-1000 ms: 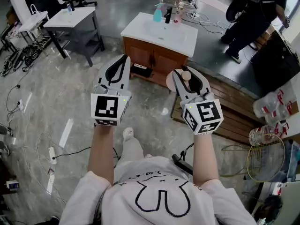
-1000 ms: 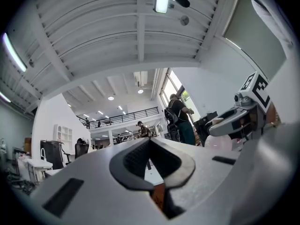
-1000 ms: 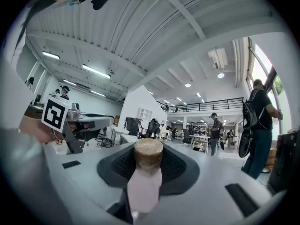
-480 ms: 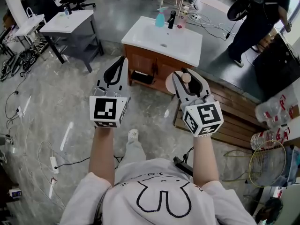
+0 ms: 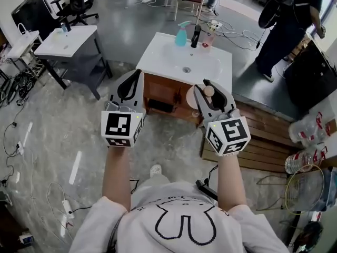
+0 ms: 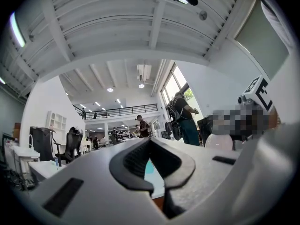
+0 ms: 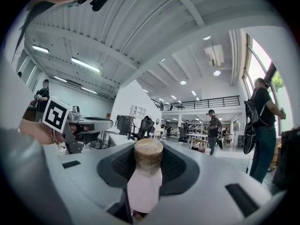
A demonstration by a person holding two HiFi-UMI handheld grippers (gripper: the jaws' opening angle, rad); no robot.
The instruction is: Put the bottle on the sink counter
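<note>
The white sink counter (image 5: 169,62) on its wooden cabinet stands straight ahead in the head view, just beyond both grippers. My right gripper (image 5: 209,86) is shut on a pale pink bottle (image 5: 192,95) with a tan cap (image 5: 209,90), held in the air short of the counter's front right corner. In the right gripper view the bottle (image 7: 144,186) runs up between the black pads (image 7: 174,165), with the right gripper (image 7: 149,150) pointing toward the ceiling. My left gripper (image 5: 138,76) is shut on nothing, level with the counter's front left corner. The left gripper (image 6: 150,139) shows its tips touching.
A teal spray bottle (image 5: 180,35), a black faucet (image 5: 196,36) and a pink bottle (image 5: 209,38) stand at the counter's back edge. A grey table (image 5: 68,42) is at the left. A person in dark clothes (image 5: 287,22) stands at the back right. A wooden pallet (image 5: 266,136) lies at the right.
The sink counter has come closer and lower in the head view as the person walks toward it. Both grippers keep their pose, and the bottle stays in the right one.
</note>
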